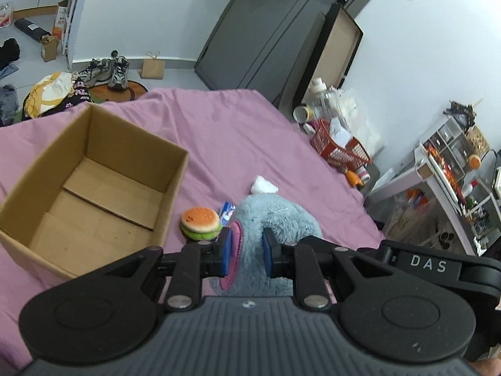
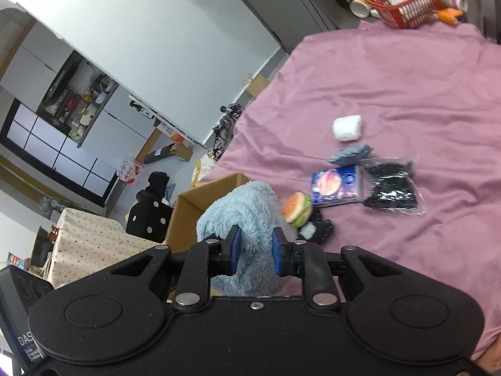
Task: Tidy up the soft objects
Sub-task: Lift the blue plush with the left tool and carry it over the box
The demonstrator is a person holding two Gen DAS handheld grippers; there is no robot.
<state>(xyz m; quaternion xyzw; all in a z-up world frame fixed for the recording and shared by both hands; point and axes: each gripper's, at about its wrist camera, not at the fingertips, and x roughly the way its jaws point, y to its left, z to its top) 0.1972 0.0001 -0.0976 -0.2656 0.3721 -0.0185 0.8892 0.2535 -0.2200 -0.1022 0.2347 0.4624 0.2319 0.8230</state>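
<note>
A fluffy blue plush toy (image 1: 275, 219) with a pink part is held above the purple bedsheet (image 1: 238, 138). My left gripper (image 1: 249, 250) is shut on the blue plush toy near its pink part. In the right wrist view my right gripper (image 2: 255, 250) is shut on another part of the same blue plush toy (image 2: 247, 213). An open, empty cardboard box (image 1: 94, 181) stands to the left. A small burger plush (image 1: 200, 223) lies between the box and the toy. A white soft roll (image 2: 347, 127) lies farther off on the sheet.
On the sheet lie a blue printed packet (image 2: 336, 186), a black item in a clear bag (image 2: 393, 188) and a grey-blue cloth (image 2: 350, 153). A red basket (image 1: 339, 147) with bottles stands off the bed's far corner. Shelves (image 1: 454, 156) stand at the right. Shoes (image 1: 108, 70) sit on the floor.
</note>
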